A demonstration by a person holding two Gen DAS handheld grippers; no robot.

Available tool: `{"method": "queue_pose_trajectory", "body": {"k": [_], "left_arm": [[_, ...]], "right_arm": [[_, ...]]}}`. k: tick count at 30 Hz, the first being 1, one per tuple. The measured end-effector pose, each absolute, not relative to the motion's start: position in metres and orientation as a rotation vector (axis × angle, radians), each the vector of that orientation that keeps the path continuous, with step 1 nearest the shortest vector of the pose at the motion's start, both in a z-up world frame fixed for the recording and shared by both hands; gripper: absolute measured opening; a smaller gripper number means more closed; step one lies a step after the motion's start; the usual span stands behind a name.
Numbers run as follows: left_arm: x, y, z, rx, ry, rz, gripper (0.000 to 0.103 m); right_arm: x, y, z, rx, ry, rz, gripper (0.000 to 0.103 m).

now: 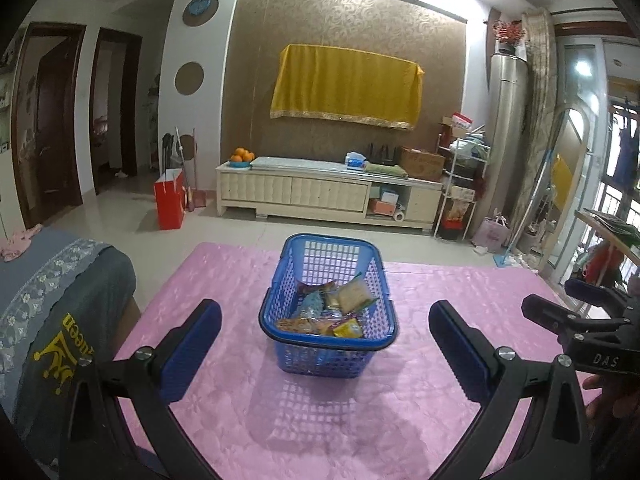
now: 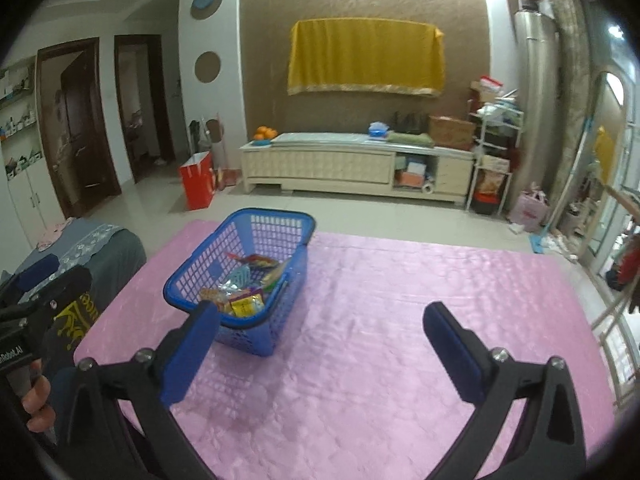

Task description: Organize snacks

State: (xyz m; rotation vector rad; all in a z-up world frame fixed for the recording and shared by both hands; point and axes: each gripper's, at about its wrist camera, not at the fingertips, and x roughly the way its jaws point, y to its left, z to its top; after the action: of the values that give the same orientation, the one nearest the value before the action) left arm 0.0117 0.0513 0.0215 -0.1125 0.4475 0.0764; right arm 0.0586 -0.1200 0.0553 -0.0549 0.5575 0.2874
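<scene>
Left wrist view: the basket [image 1: 328, 344] sits mid-table [image 1: 224, 360], snacks [image 1: 328, 312] heaped inside. Both grippers, left [image 1: 326, 352] and right [image 2: 320, 354], hang back, jaws apart and empty. Looks finished, or barely begun; next, perhaps a check for strays.

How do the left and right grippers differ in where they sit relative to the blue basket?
The left gripper faces the basket head-on, framing it between its fingers; the right gripper sits to the basket's right, with the basket by its left finger. Both are open, empty, and held above the pink cloth.
</scene>
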Motion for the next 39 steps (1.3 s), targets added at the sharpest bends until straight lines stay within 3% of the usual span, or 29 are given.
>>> {"method": "queue_pose_trajectory", "body": {"k": [12,39], "left_arm": [[-0.038,0.013,0.039,-0.040,0.417,0.054,0.103],[-0.062,-0.004,0.037,-0.007,0.414,0.019,0.103]], "right_arm": [[-0.005,-0.136,0.078,-0.067,0.418,0.252,0.103],[-0.034,-0.140,0.067,-0.039,0.425,0.293,0.103]]}}
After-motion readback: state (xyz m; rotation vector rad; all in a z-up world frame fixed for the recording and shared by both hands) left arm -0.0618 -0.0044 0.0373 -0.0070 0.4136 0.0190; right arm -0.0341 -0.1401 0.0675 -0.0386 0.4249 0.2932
